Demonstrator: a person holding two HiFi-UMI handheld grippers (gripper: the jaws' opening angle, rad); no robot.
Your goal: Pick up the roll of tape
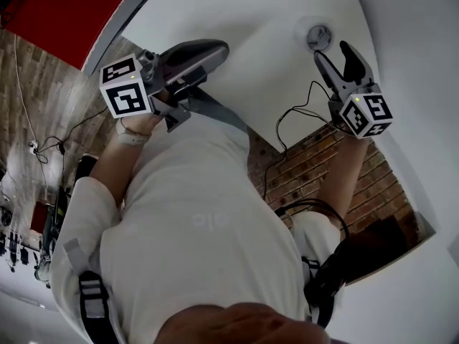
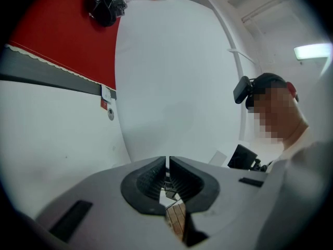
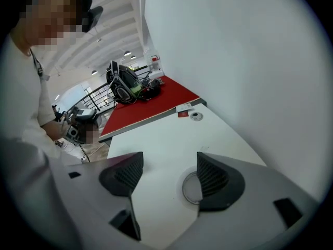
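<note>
**The roll of tape point(image 1: 319, 36) lay on the table point(image 1: 244, 20)**

Head view: it sat just beyond my right gripper point(image 1: 332, 52). Left gripper view: my left gripper point(image 2: 167, 163) was clenched on nothing. Right gripper view: jaws spread wide, the roll partly behind one jaw.

Count of things:

- One roll of tape point(image 1: 319, 36), on the single white table point(image 1: 237, 20), near the table's wall-side edge.
- Two grippers: left gripper point(image 1: 217, 49) and right gripper point(image 1: 334, 54).
- Two marker cubes, one to each gripper: left cube point(image 1: 125, 88) and right cube point(image 1: 367, 115).
- One red table point(image 3: 140, 105), with one backpack point(image 3: 122, 85) on it.
- One round disc point(image 3: 196, 116), at the white table's end next to the red one.
- One person point(image 1: 208, 221).
</note>
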